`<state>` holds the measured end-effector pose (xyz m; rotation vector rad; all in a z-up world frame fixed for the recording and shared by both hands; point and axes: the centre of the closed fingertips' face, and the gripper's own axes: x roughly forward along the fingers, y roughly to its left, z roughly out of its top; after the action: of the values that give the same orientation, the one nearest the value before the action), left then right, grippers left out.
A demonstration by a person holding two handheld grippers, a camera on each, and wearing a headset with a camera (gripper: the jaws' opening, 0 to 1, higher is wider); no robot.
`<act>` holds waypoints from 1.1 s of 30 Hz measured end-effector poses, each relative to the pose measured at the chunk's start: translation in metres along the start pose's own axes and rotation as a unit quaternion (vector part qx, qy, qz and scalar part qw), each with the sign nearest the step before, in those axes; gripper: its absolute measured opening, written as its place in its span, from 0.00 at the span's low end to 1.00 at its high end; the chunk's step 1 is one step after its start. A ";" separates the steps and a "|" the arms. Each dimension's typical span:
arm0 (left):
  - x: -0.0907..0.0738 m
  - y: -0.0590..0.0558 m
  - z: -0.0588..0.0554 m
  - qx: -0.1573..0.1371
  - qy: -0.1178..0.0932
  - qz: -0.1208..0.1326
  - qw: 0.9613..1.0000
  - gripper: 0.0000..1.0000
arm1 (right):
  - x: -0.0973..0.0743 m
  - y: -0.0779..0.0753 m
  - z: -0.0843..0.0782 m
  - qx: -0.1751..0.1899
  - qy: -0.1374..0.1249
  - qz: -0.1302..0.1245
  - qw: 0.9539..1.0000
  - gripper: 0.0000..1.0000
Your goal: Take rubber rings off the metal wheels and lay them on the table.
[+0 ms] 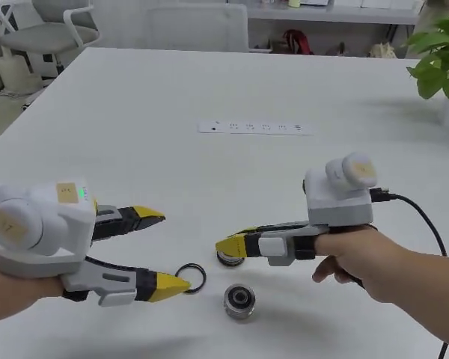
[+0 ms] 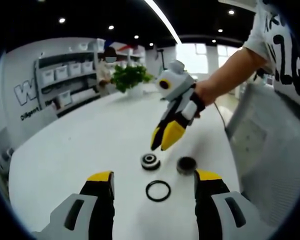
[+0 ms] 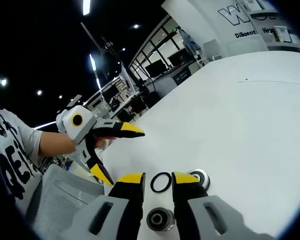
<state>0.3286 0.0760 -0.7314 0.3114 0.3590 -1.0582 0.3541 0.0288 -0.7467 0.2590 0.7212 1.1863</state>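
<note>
Left gripper (image 1: pixel 162 250) gapes wide beside a loose rubber ring (image 1: pixel 191 277) on the white table (image 1: pixel 209 90); right gripper (image 1: pixel 227 245), jaws narrowly parted and empty, has its tips at the far metal wheel (image 1: pixel 229 259); near metal wheel (image 1: pixel 239 299) stands just apart

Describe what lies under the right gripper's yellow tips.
A metal wheel lies on the table below the right gripper, apart from it. In the head view the tips cover its far edge.

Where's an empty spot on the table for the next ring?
Free: the wide bare table from the white strip down to the left gripper and right gripper, and beyond the strip too. Crowded: between the grippers, where the rubber ring and two metal wheels lie.
</note>
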 end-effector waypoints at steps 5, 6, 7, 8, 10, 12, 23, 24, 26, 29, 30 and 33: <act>0.003 0.005 0.006 0.002 -0.003 0.001 1.000 0.66 | -0.009 -0.006 0.006 -0.019 -0.009 -0.012 1.000 0.21; 0.003 0.005 0.007 0.002 -0.003 0.001 1.000 0.66 | -0.011 -0.007 0.007 -0.022 -0.011 -0.014 1.000 0.22; 0.004 0.006 0.008 0.001 -0.005 0.001 1.000 0.65 | -0.012 -0.008 0.008 -0.024 -0.012 -0.015 1.000 0.23; 0.005 0.006 0.009 0.000 -0.005 0.000 1.000 0.65 | -0.014 -0.009 0.009 -0.026 -0.014 -0.016 0.999 0.23; 0.006 0.006 0.011 -0.001 -0.006 -0.002 1.000 0.65 | -0.017 -0.011 0.011 -0.035 -0.017 -0.019 0.999 0.23; 0.008 0.006 0.012 0.000 -0.005 -0.004 1.000 0.65 | -0.018 -0.013 0.012 -0.043 -0.018 -0.022 0.999 0.24; 0.013 0.010 0.016 0.002 -0.006 -0.007 1.000 0.64 | -0.028 -0.023 0.013 -0.124 -0.018 -0.045 0.991 0.27; 0.014 0.010 0.016 0.002 -0.006 -0.007 1.000 0.64 | -0.028 -0.023 0.013 -0.129 -0.018 -0.047 0.990 0.28; 0.015 0.010 0.016 0.000 -0.006 -0.009 1.000 0.64 | -0.029 -0.025 0.012 -0.136 -0.016 -0.050 0.989 0.29; 0.017 0.010 0.016 -0.001 -0.004 -0.011 1.000 0.64 | -0.031 -0.028 0.010 -0.146 -0.013 -0.055 0.988 0.29; 0.017 0.010 0.016 -0.001 -0.004 -0.011 1.000 0.64 | -0.031 -0.028 0.010 -0.148 -0.013 -0.056 0.987 0.30; 0.019 0.010 0.015 -0.003 -0.004 -0.011 1.000 0.64 | -0.034 -0.032 0.009 -0.156 -0.011 -0.061 0.986 0.30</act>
<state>0.3478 0.0598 -0.7252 0.2985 0.3596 -1.0800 0.3777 -0.0124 -0.7449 -0.0321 0.5149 1.1585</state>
